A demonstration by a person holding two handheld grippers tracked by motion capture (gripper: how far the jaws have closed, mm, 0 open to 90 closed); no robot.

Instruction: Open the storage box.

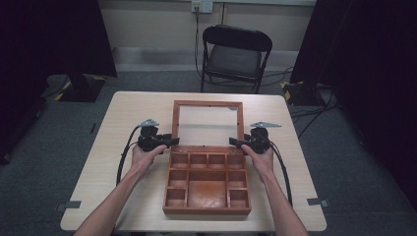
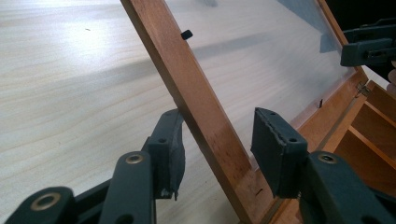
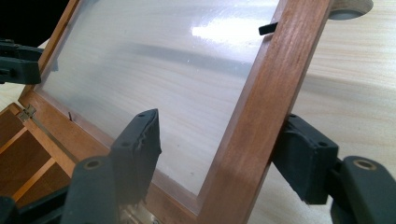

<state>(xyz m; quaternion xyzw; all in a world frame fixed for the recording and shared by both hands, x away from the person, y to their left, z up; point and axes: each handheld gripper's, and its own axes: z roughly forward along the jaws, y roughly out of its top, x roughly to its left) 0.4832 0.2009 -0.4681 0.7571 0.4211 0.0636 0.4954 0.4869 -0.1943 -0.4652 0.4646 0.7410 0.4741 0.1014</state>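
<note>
A wooden compartment box [image 1: 207, 183] sits open near the front edge of a pale worktop [image 1: 123, 118]. Its glass-paned lid [image 1: 208, 123] is tilted up behind the box. The left hand-held gripper [image 1: 170, 141] straddles the lid's left frame rail near the hinge, jaws apart, one jaw just beside the wood. The right hand-held gripper [image 1: 234, 142] straddles the lid's right rail, jaws apart too. A black folding chair [image 1: 236, 54] stands beyond the worktop.

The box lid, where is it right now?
In the high view the glass-paned lid stands open at the far edge of the wooden box, mid-table, between the left gripper and right gripper.
</note>
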